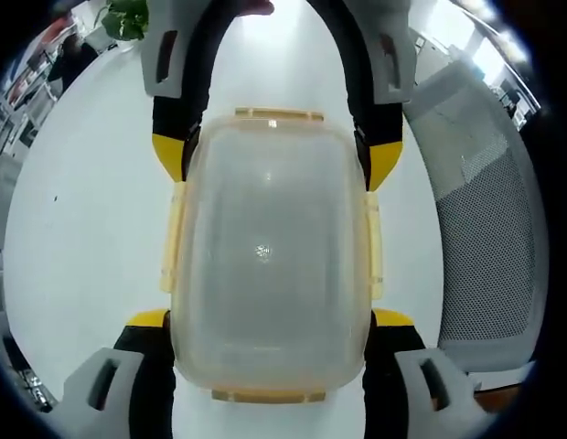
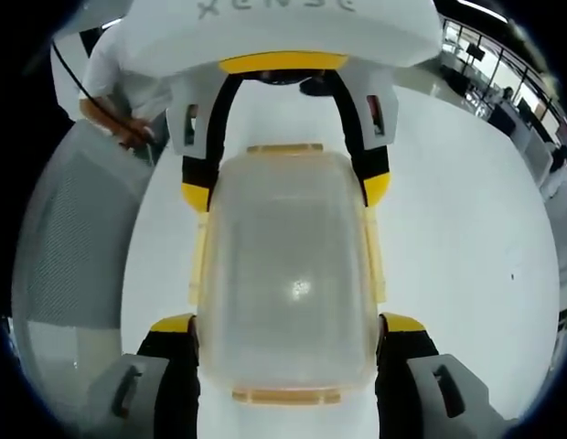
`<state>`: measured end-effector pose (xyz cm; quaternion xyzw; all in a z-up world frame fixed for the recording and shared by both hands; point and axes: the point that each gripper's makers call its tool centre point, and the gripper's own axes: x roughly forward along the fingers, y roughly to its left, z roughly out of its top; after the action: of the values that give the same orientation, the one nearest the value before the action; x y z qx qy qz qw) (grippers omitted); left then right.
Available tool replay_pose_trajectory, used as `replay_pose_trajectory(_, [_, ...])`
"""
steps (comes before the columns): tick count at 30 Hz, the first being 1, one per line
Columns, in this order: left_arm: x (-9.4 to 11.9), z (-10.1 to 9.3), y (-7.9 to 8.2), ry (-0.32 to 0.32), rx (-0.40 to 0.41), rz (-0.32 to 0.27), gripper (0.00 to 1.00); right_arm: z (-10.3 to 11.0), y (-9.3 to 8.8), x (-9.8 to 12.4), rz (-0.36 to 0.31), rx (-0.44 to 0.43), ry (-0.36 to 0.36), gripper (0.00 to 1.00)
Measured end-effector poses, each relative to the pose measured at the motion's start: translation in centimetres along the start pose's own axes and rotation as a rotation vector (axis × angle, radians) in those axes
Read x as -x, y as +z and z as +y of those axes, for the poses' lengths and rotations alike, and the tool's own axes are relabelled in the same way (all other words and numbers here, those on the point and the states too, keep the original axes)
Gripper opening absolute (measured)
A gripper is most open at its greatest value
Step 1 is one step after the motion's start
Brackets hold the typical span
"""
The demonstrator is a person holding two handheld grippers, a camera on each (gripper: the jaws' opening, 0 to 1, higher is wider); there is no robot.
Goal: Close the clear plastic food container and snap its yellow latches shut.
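Clear container, likely light, slippery: left gripper and right gripper pinch opposite ends, clear of yellow latches.

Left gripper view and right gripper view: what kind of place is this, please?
Probably an office or lab workspace. A grey mesh office chair stands beside the white table, a potted plant sits at the far edge, and large windows line the back of the room.
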<state>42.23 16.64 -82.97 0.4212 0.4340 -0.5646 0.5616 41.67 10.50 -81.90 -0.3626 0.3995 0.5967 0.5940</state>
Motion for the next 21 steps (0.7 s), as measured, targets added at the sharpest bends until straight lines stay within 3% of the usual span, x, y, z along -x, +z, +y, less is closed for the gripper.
replay_pose_trajectory(21, [0.0, 1.9, 0.1, 0.003, 0.002, -0.006, 0.86, -1.9, 0.0, 0.0, -0.005, -0.005, -0.005, 0.80])
